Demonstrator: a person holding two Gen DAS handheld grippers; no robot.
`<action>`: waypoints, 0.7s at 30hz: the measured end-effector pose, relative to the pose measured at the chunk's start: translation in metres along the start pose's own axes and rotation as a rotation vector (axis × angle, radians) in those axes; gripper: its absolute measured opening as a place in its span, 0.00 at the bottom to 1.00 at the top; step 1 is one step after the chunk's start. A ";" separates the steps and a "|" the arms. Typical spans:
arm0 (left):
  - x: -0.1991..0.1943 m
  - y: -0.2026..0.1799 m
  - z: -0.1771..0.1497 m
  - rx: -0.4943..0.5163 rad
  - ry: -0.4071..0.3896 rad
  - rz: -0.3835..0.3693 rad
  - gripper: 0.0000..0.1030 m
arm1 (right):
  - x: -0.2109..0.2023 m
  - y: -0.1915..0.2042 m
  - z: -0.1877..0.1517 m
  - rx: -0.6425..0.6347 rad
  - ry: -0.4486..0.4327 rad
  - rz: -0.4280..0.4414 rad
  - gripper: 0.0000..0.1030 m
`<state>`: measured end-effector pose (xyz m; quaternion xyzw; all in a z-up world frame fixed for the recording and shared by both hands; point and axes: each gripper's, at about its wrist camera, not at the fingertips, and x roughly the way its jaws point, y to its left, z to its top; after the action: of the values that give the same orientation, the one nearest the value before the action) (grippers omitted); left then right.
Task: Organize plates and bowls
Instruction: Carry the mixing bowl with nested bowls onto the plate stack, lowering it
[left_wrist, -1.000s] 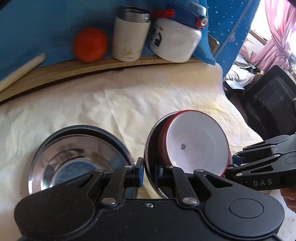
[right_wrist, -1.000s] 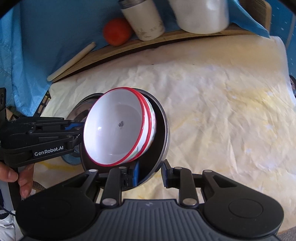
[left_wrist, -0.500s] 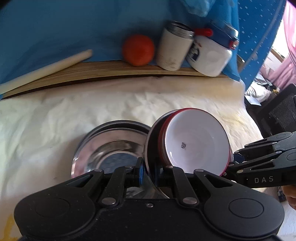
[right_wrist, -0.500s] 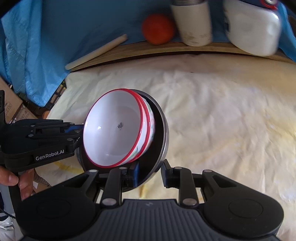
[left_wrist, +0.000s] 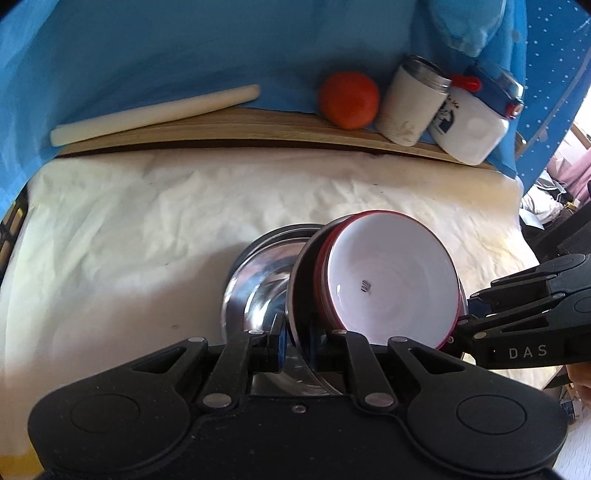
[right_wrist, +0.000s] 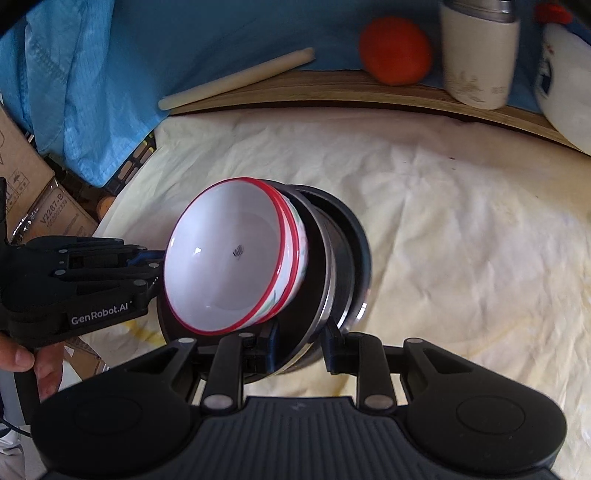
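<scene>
Two stacked white bowls with red rims (left_wrist: 384, 284) (right_wrist: 236, 258) sit in a dark steel plate (left_wrist: 301, 295) (right_wrist: 310, 317), tilted on edge and held up. My left gripper (left_wrist: 295, 338) is shut on the plate's rim from one side. My right gripper (right_wrist: 298, 341) is shut on the rim from the other side; it also shows in the left wrist view (left_wrist: 524, 317). A second steel plate (left_wrist: 255, 288) (right_wrist: 360, 254) lies on the white cloth right behind the held stack.
A wooden ledge (left_wrist: 221, 127) at the back carries a white rolling pin (left_wrist: 155, 112), an orange (left_wrist: 349, 99), a cream canister (left_wrist: 410, 101) and a white jar (left_wrist: 471, 122). Blue cloth hangs behind. Cardboard boxes (right_wrist: 40, 184) stand off the left edge.
The held stack has moved left over the cloth toward the lying steel plate, which is now directly behind it. Both grips are unchanged.
</scene>
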<state>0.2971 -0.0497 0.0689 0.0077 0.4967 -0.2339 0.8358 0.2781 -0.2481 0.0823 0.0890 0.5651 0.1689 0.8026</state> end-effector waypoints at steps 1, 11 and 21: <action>0.000 0.002 -0.001 -0.005 0.002 0.001 0.11 | 0.002 0.002 0.001 -0.004 0.004 0.000 0.26; 0.013 0.017 -0.004 -0.032 0.026 -0.004 0.11 | 0.021 0.007 0.006 -0.010 0.043 -0.006 0.26; 0.019 0.019 -0.004 -0.041 0.032 -0.003 0.11 | 0.027 0.007 0.007 -0.010 0.047 -0.013 0.26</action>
<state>0.3092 -0.0389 0.0471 -0.0062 0.5147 -0.2249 0.8273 0.2916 -0.2310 0.0633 0.0771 0.5837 0.1686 0.7905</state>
